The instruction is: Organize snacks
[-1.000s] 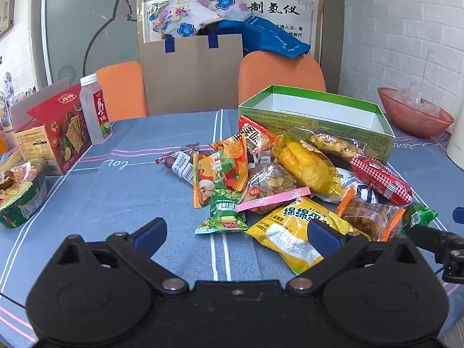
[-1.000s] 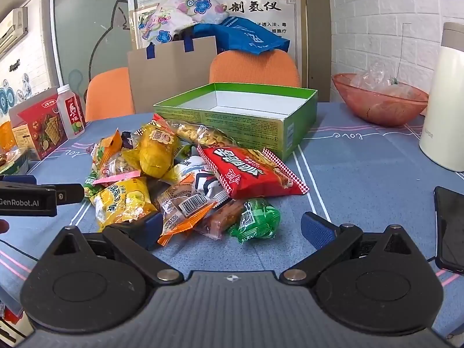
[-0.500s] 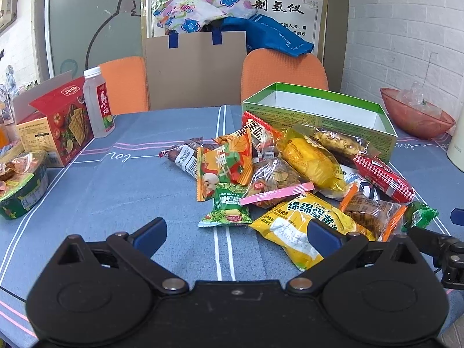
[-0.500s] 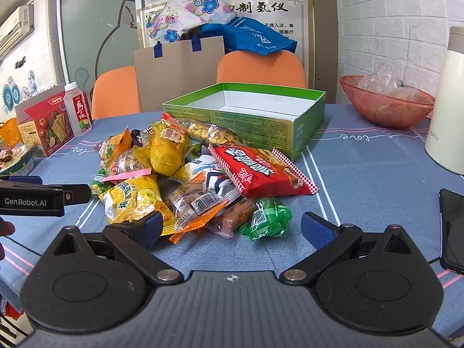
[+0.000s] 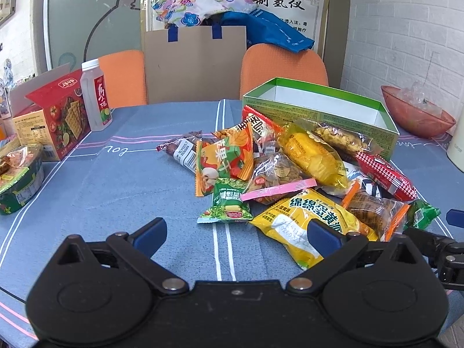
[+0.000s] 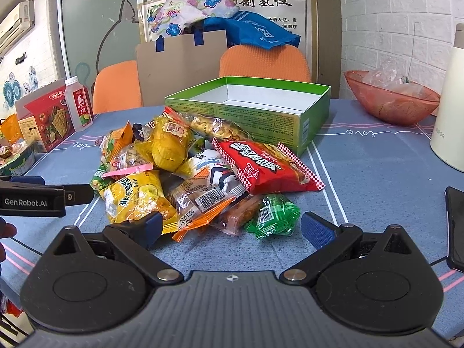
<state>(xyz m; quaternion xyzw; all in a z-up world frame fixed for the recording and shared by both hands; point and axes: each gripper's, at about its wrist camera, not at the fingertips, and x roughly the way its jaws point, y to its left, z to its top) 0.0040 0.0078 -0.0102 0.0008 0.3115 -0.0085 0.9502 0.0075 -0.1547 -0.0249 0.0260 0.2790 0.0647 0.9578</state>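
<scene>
Both your grippers have eased nearer the snack pile (image 5: 290, 174) over the last second, so you are lining up a first pick; nothing is boxed yet. Your left gripper (image 5: 236, 233) and right gripper (image 6: 230, 227) both stand wide open and empty. The snacks lie heaped on the worktop (image 5: 116, 179), touching the near wall of the empty green box (image 6: 249, 110). The yellow packet (image 5: 304, 220) and green packet (image 6: 274, 216) sit nearest you. There is open cloth on the left; mind the phone (image 6: 455, 226) on the right edge.
</scene>
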